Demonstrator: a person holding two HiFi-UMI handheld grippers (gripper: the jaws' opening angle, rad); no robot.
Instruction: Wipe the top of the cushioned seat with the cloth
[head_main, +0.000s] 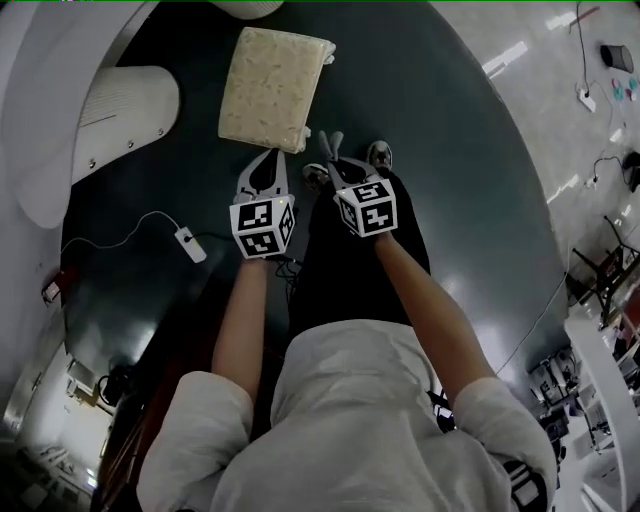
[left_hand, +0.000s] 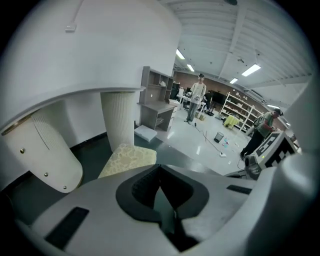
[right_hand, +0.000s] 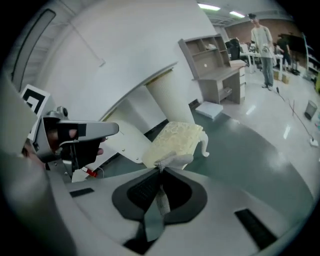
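Right gripper (right_hand: 161, 174) grips the cloth (right_hand: 173, 160); the seat (right_hand: 175, 136) lies just ahead of its jaws. Left gripper (left_hand: 160, 175) is clenched and empty. Best to press the cloth flat and sweep edge to edge

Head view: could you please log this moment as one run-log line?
left gripper: shut, empty | right gripper: shut on cloth | cushioned seat: cloth not yet on top

Right gripper view: cloth (right_hand: 173, 160) mostly buried between right gripper (right_hand: 161, 176) jaws, only a bunch shows at centre. Left gripper view: cushioned seat (left_hand: 131, 157) near edge hidden behind left gripper (left_hand: 160, 192). Head view: white shell (head_main: 30, 120) cut off upper left.
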